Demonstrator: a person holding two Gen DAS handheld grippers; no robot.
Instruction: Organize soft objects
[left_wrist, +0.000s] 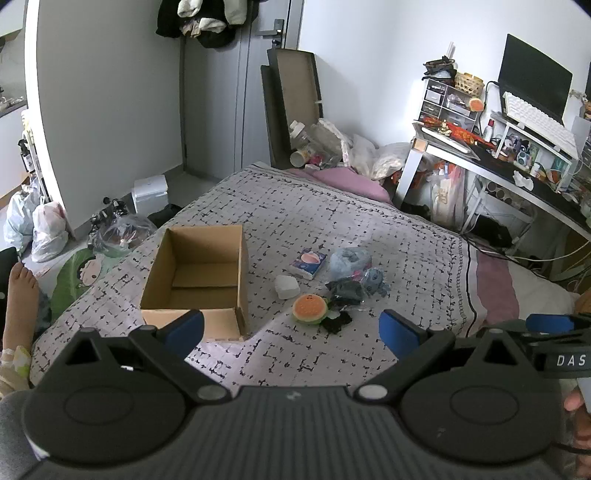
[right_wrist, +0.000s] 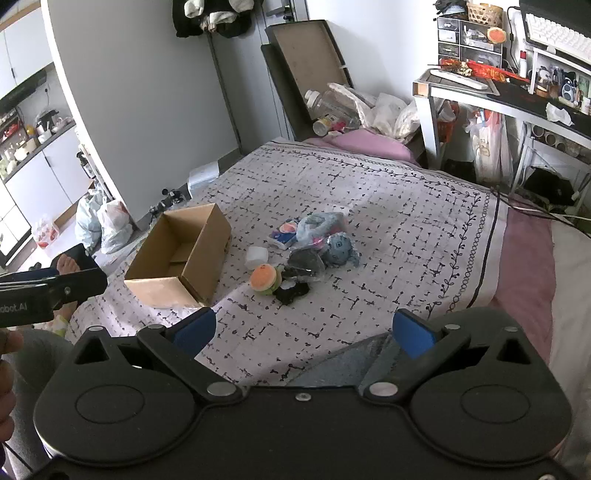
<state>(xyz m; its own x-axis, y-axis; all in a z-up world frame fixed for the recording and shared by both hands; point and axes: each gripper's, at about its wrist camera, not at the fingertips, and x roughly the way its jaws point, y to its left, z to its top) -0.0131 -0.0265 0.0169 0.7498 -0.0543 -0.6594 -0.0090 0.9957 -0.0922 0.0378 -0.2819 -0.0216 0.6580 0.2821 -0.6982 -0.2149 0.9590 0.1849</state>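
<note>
An open cardboard box (left_wrist: 195, 280) (right_wrist: 181, 254) with nothing in it stands on the patterned bed cover (left_wrist: 332, 221). To its right lies a small heap: an orange and green plush (left_wrist: 309, 309) (right_wrist: 263, 279), a white soft block (left_wrist: 286, 287) (right_wrist: 256, 256), a tissue pack (left_wrist: 308, 263) (right_wrist: 284, 232), a blue plush (left_wrist: 375, 281) (right_wrist: 340, 249), a pale blue bag (left_wrist: 347, 260) and dark fabric pieces (left_wrist: 338, 321) (right_wrist: 293, 291). My left gripper (left_wrist: 291, 330) hangs open near the box's front corner. My right gripper (right_wrist: 303, 328) is open too, short of the heap. Neither holds anything.
A cluttered desk (left_wrist: 517, 158) stands right of the bed. A chair piled with bags and bottles (left_wrist: 317, 144) is at the far end. Plastic bags (left_wrist: 44, 229) sit on the floor at left, beside a person's bare foot (left_wrist: 20, 295).
</note>
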